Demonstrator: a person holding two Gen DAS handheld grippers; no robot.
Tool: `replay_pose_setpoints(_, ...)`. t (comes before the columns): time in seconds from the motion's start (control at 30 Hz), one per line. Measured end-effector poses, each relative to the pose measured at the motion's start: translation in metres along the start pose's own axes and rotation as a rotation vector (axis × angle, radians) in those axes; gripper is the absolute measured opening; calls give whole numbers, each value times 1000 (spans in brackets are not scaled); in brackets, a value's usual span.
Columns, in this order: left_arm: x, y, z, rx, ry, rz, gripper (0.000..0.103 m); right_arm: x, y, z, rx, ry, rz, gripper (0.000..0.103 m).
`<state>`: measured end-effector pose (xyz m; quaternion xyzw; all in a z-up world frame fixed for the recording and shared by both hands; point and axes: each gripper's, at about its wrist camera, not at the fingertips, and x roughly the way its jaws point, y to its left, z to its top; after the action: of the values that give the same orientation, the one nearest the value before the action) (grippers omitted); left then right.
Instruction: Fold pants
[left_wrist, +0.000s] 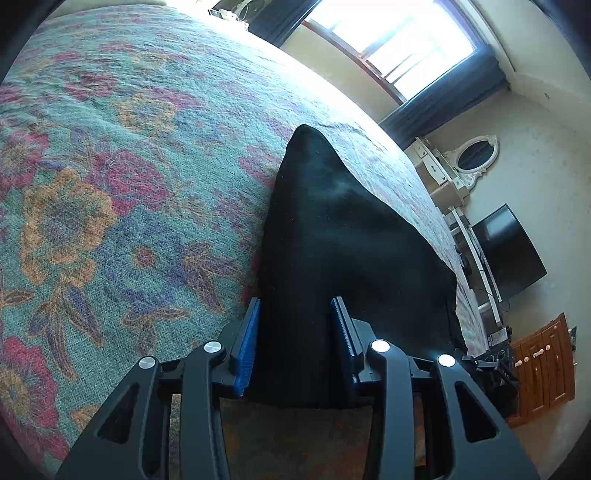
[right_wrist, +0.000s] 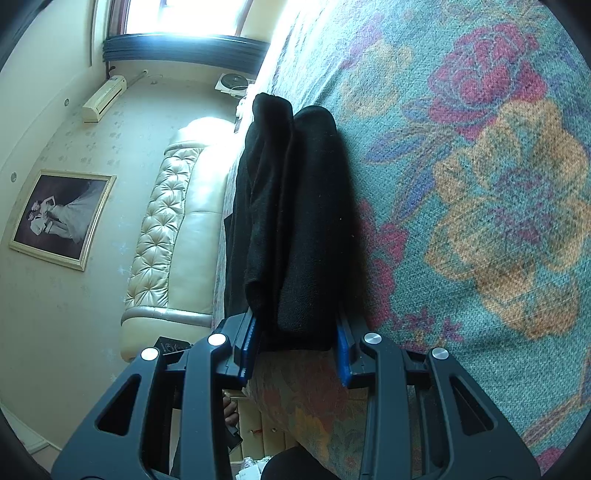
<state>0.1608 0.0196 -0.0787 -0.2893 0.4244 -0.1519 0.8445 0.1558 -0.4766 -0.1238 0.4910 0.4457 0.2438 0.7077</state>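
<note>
- The black knit pants (left_wrist: 343, 236) are seen as a thick, multi-layer bundle lying on the teal floral woven bedspread (left_wrist: 110, 184), close to the bed's near edge.
- In the right wrist view the pants (right_wrist: 295, 221) show at least two stacked folds side by side, w/ a thinner flap hanging off toward the edge; the bulk of the folding is judged done.
- The left gripper (left_wrist: 295, 343) is partly closed, its blue ribbed pads (left_wrist: 247, 350) set against both sides of the near end of the bundle; cloth fills the gap, so a grip on the pants is judged.
- The right gripper (right_wrist: 295, 347) is likewise partly closed, w/ the folded end pinched between its blue pads (right_wrist: 345, 354).
- Left to do, prob.: one last fold or a tidy-up of the loose flap, then both grips to be let go & the bundle laid flat. Whether the far end is squared cannot be told — the black fabric hides the edges.
- Writing: a small dark tag (right_wrist: 173, 345) beside the right gripper carries pale digits, perhaps "16", too cut off to be read w/ certainty.
- No brand or label is made out on the pants, the bedspread or the grippers.
- Nothing legible is seen on the framed photo (right_wrist: 61, 218) or the wall air-con unit (right_wrist: 103, 98).
</note>
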Motion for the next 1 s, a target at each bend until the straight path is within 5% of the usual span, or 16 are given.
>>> replay_pose_setpoints(0.27, 2, 1, 0, 17, 3, 0, 41, 4, 2, -1, 6, 14, 9, 35)
replay_pose_setpoints(0.4, 6, 8, -2, -29, 20, -2, 68, 5, 3, 0, 5, 21, 19, 42)
replay_pose_setpoints(0.57, 8, 1, -7, 13, 17, -19, 82, 2, 1, 2, 16, 25, 42, 47)
replay_pose_setpoints(0.8, 11, -4, -6, 37, 32, 0, 85, -2, 3, 4, 13, 39, 80, 62)
replay_pose_setpoints(1.0, 15, -2, -8, 46, 49, -17, 86, -8, 0, 2, 25, 36, 102, 63)
